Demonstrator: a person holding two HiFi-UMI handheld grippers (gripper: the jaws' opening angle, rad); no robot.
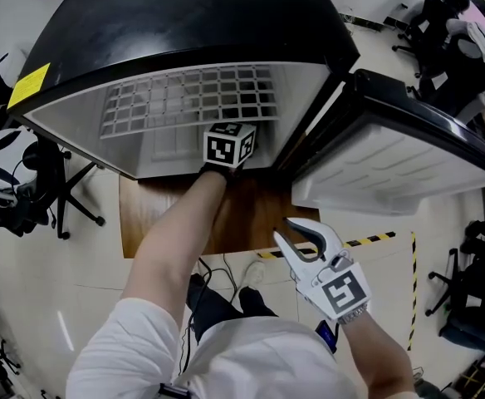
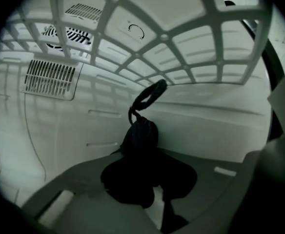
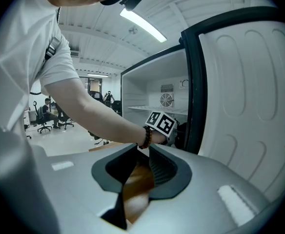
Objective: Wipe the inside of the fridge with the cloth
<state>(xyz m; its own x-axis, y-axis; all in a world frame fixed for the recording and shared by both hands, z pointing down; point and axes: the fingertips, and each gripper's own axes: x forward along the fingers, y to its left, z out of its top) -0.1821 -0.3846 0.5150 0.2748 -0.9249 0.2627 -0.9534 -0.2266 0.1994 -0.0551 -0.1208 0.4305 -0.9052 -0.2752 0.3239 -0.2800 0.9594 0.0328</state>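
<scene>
Two grippers — left gripper (image 2: pixel 154 206) fingers pinch the cloth (image 2: pixel 141 145) under the wire shelf (image 2: pixel 181 57); right gripper (image 3: pixel 137 152) fingers slightly spread, empty.

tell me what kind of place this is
Likely a lab or office workspace, not a kitchen: wheeled office chairs, yellow-black hazard tape on the floor, and an open fridge on a wooden board.

Pale glossy floor (image 1: pixel 68 264), black office chairs (image 1: pixel 66 191)
</scene>
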